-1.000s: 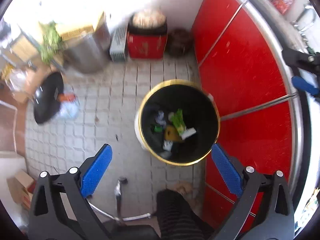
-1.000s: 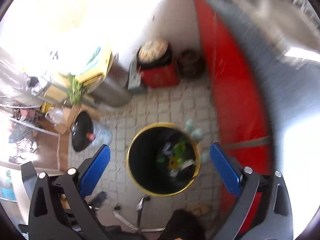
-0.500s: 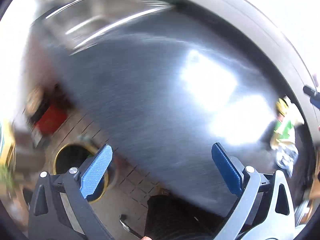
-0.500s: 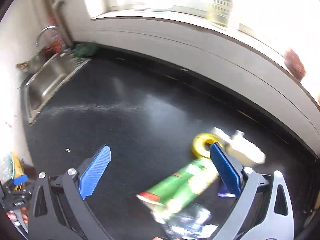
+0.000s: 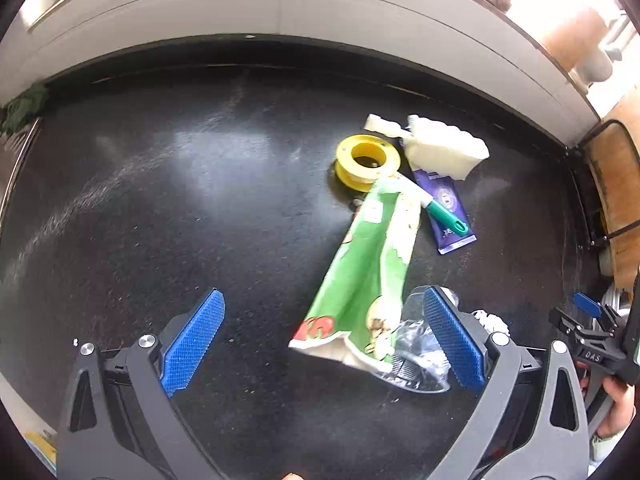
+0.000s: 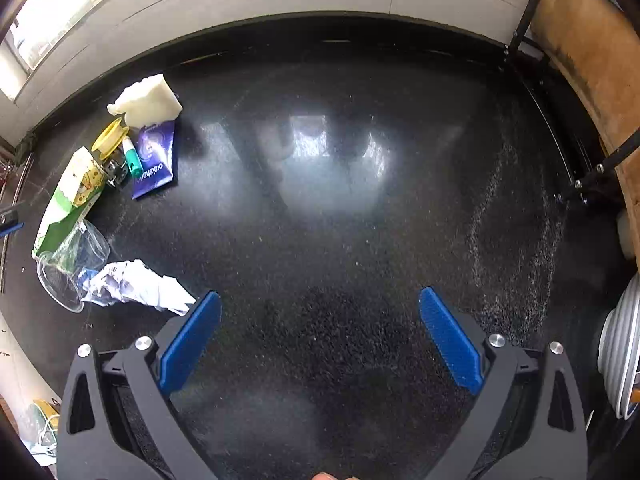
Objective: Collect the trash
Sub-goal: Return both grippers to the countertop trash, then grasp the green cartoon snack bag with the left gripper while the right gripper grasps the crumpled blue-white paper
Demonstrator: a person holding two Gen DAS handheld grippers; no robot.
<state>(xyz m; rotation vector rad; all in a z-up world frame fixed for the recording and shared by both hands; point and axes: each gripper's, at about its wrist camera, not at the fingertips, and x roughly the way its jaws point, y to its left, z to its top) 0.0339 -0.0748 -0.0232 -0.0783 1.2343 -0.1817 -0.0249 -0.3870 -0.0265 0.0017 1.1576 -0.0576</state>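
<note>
Trash lies on a black countertop (image 5: 200, 200). In the left wrist view a green snack bag (image 5: 368, 272) lies between my left gripper (image 5: 324, 340) fingers, which are open and empty just above it. A clear plastic cup (image 5: 416, 356) lies at the bag's near end by the right finger. Farther off are a yellow tape spool (image 5: 368, 160), a white foam piece (image 5: 440, 148), a purple wrapper (image 5: 448, 208) and a green-handled tool (image 5: 444, 216). My right gripper (image 6: 320, 340) is open and empty over bare counter; the trash, including crumpled paper (image 6: 136, 286), lies to its left.
A grey wall ledge (image 5: 320, 12) runs behind the counter. A sink edge (image 5: 16, 152) is at far left. A wooden board in a black wire rack (image 6: 592, 60) stands at the right end. Stacked plates (image 6: 620, 360) sit at the right edge.
Both grippers have swung up from the yellow-rimmed bin on the floor to the countertop. The left now hovers over the green bag; the right has moved further right over bare counter.
</note>
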